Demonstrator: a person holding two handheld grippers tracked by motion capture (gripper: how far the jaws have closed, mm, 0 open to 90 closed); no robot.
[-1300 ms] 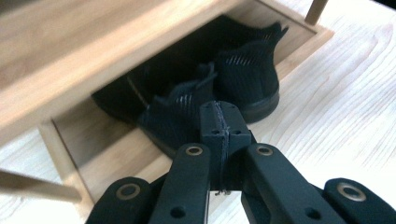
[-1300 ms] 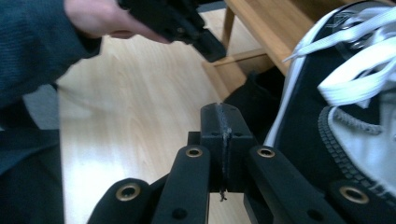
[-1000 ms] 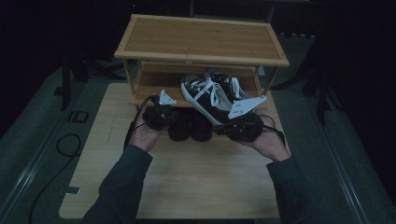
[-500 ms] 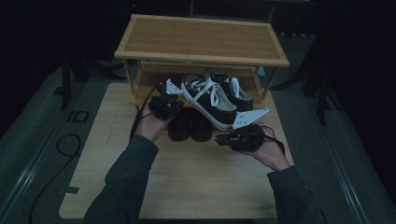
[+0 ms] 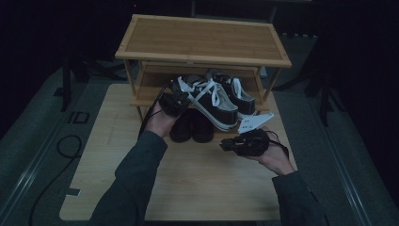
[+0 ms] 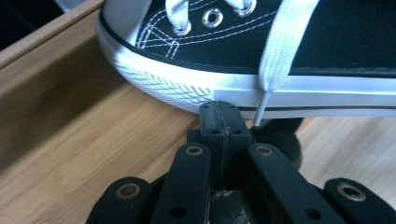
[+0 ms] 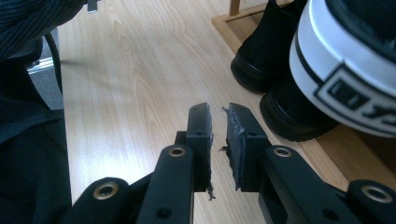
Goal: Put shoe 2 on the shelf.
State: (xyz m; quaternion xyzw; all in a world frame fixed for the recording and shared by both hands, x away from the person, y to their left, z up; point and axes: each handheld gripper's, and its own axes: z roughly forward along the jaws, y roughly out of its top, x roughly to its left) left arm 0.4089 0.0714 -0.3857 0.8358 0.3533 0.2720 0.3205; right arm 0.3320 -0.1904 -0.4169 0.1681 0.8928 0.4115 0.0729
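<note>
A black-and-white sneaker [image 5: 214,106] lies slantwise at the front of the wooden rack's lower shelf [image 5: 146,80]. Its heel [image 7: 345,70] juts out over a pair of black shoes [image 5: 190,128]. A second sneaker [image 5: 237,94] sits behind it. My left gripper [image 5: 181,96] is shut, its tips [image 6: 218,114] against the white sole near the toe [image 6: 163,81]. A lace end [image 6: 261,109] hangs just beside them. My right gripper [image 5: 226,145] is low over the table, in front of the shoes. Its jaws [image 7: 218,114] have just been opening and nothing is between them.
The wooden rack [image 5: 202,40] stands at the back of the light wooden table [image 5: 197,183], with its top shelf bare. A black cable [image 5: 61,146] loops on the grey floor to the left. Both sleeves reach in from the front edge.
The right gripper let go of the sneaker's heel end, parted its jaws and sank toward the table. The left hand pushed up toward the rack, and the sneaker slid further onto the shelf.
</note>
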